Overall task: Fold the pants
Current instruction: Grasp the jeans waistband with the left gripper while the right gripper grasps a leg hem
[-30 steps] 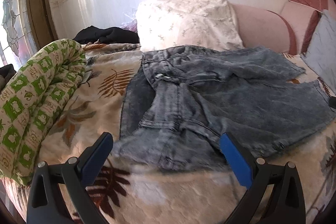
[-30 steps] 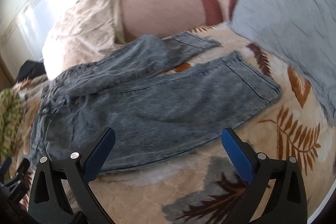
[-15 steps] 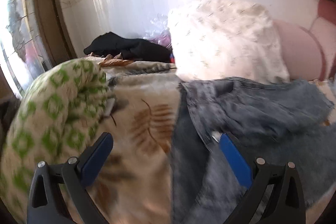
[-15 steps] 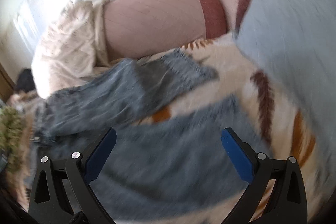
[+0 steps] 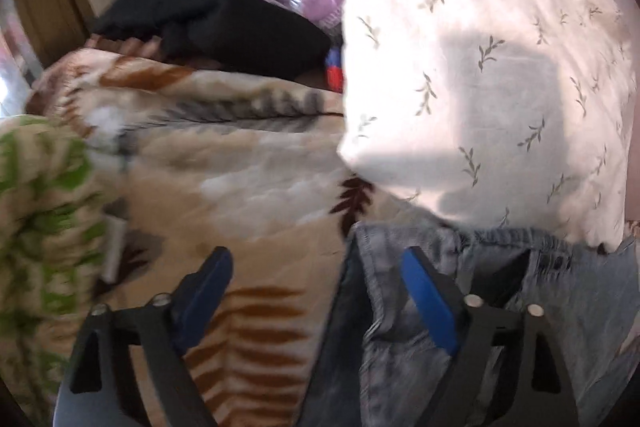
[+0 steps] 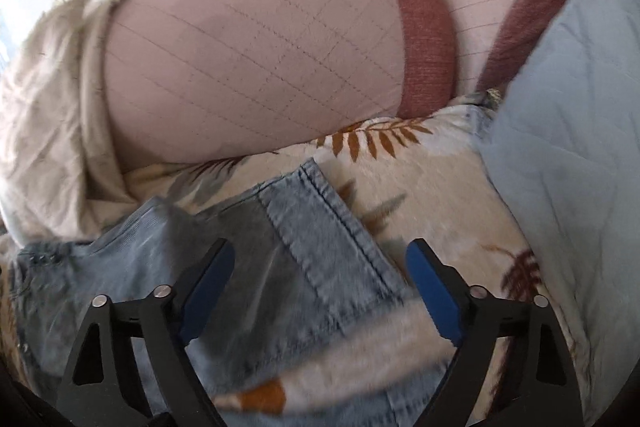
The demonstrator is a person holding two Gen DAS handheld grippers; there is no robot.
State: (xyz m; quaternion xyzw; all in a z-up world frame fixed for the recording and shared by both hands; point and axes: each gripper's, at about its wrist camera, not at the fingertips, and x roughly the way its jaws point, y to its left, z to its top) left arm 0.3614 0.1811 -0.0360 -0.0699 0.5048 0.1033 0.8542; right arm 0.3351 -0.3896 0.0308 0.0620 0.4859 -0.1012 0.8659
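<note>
Faded blue jeans lie flat on a leaf-print blanket (image 5: 248,171). In the left wrist view their waistband (image 5: 460,243) runs along the lower right, under a white pillow. My left gripper (image 5: 316,279) hovers over the waist's left corner. Its jaws are closing, with the denim edge and bare blanket between them and no pad pressing on anything. In the right wrist view the hem of the far leg (image 6: 320,223) lies between the fingers of my right gripper (image 6: 320,279). These jaws are closing too and do not touch the cloth.
A white leaf-print pillow (image 5: 480,67) and a black garment (image 5: 224,23) lie beyond the waist. A green-patterned quilt (image 5: 36,227) rolls up at the left. Behind the hem are a pink padded headboard (image 6: 260,59), a beige pillow (image 6: 44,115) and a pale blue quilt (image 6: 580,147).
Both grippers swept across the bed to the far side of the jeans, the left to the waist corner, the right to the far leg's hem. Both pairs of fingers have drawn closer together.
</note>
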